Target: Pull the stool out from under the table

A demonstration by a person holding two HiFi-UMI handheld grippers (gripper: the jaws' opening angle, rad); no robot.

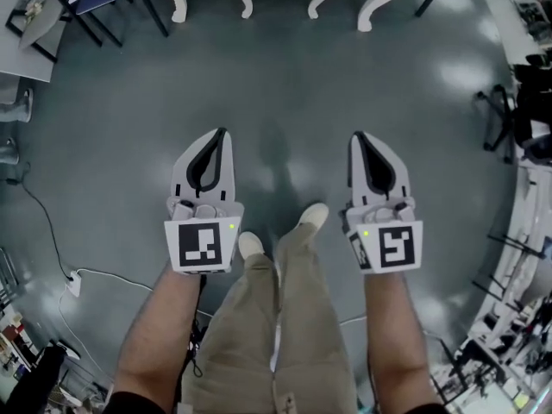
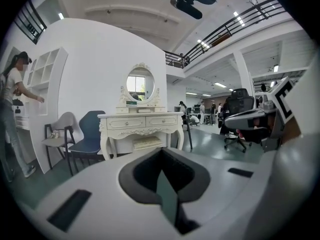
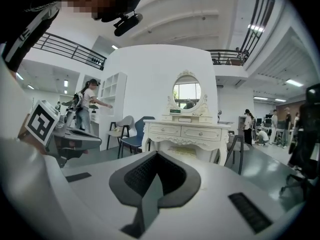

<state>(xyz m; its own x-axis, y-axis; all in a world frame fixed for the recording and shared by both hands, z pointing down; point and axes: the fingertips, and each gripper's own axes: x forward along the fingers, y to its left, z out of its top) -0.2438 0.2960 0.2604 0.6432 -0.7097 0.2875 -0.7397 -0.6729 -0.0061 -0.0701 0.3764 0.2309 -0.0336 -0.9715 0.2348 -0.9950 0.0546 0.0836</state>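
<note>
The left tongs (image 1: 222,134) and right tongs (image 1: 358,136) are clenched, empty. Gripper views show the stool (image 2: 140,143) under the bench (image 2: 142,121) ahead of them; the head view catches only legs (image 1: 178,3).

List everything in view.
dressing table: one, cream, oval mirror, ahead by the white wall
stool: one, cream, tucked under the dressing table
blue chair: one, blue, left of the dressing table
pale chair: one, light grey, beside the blue chair
office chair: one, black, right
bystander: one, white top, far left
left gripper: one, white, shut, empty
right gripper: one, white, shut, empty
trousers: one pair, khaki, between the grippers
</note>
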